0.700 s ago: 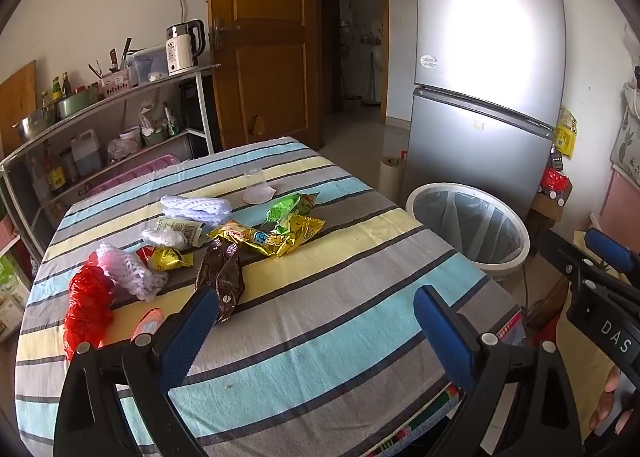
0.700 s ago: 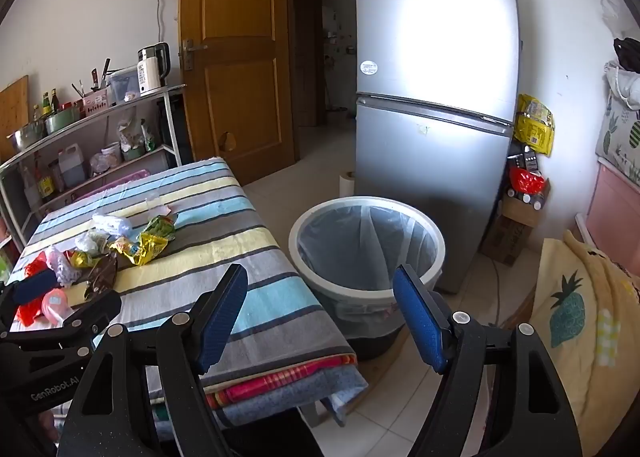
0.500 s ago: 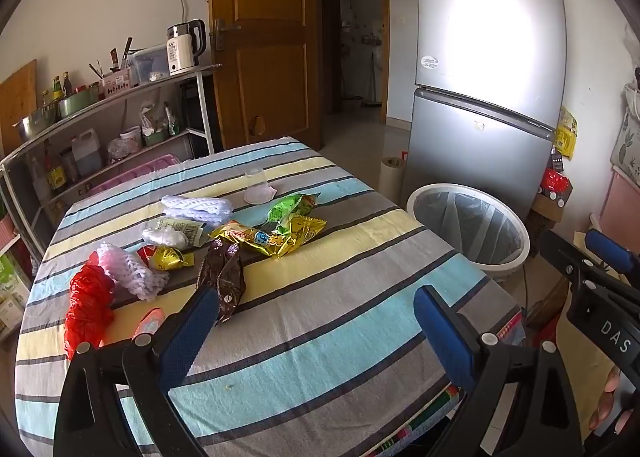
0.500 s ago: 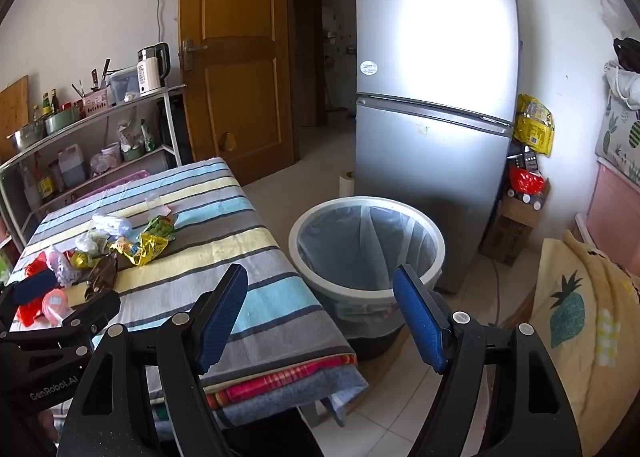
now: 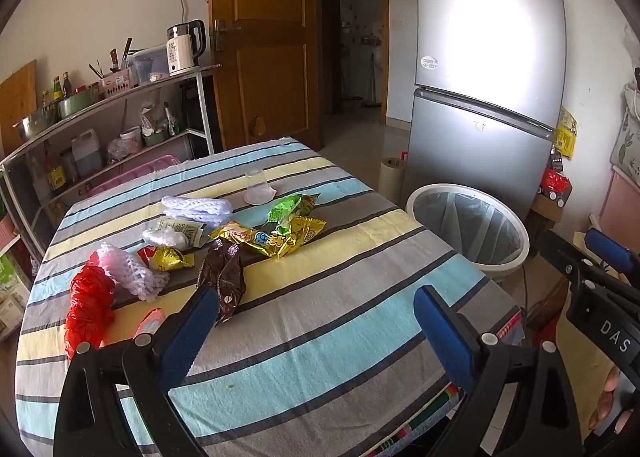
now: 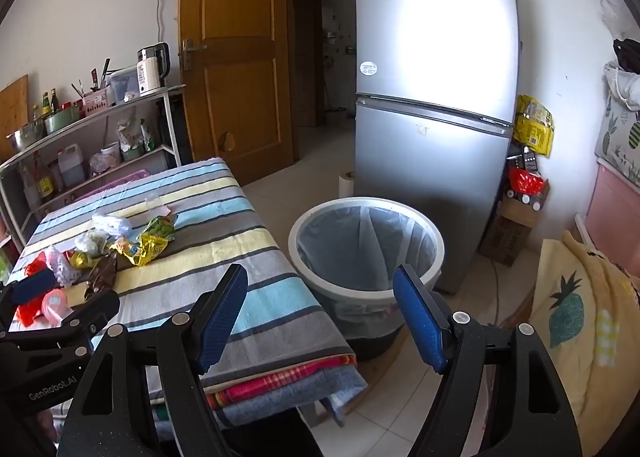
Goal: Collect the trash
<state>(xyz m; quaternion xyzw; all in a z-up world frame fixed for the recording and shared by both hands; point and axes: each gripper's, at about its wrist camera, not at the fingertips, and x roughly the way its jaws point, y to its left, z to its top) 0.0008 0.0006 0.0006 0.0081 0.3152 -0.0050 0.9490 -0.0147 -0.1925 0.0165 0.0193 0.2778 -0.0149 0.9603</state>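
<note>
Both tongs, left (image 5: 316, 325) and right (image 6: 320, 309), are wide open and empty. Light wrappers (image 5: 276, 235) far from the bin (image 5: 468, 227) could slip out and fall beside it.

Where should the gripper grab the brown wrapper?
Probably the puffed middle of the brown wrapper, coming down from above with jaws across its narrow width. It lies flat and long on the table, so its edges offer little to pinch.
</note>
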